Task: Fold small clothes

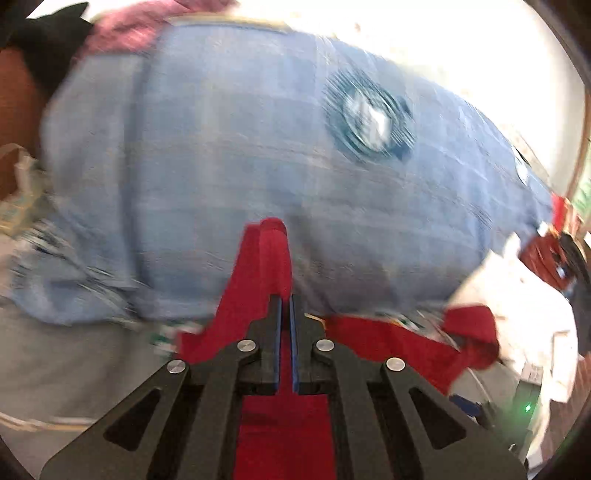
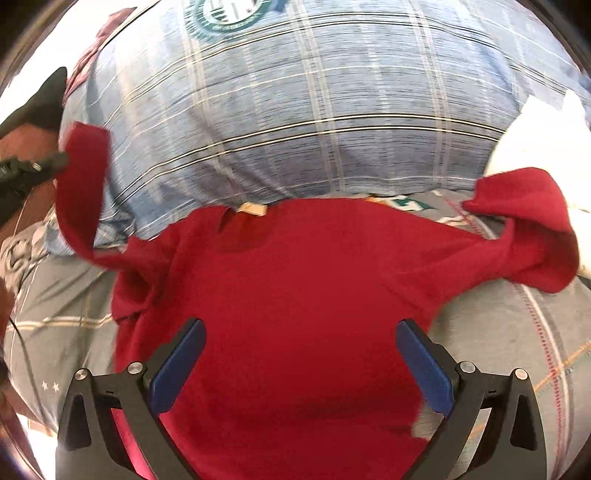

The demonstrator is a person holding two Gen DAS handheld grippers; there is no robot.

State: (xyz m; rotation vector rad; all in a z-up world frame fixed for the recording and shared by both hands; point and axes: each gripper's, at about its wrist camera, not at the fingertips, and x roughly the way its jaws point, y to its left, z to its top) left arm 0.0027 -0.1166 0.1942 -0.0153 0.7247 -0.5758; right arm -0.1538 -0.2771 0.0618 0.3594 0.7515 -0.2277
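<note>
A small red shirt lies spread on the grey bedding, collar toward the blue pillow. My left gripper is shut on its left sleeve, which stands up between the blue pads; in the right wrist view that sleeve is lifted at the left, with the left gripper at its tip. My right gripper hangs open above the shirt's body, nothing between its blue pads. The right sleeve lies curled at the right.
A large blue plaid pillow with a round green-and-white badge fills the far side. Grey printed bedding lies under the shirt. White cloth sits at the right, and a maroon cloth beyond the pillow.
</note>
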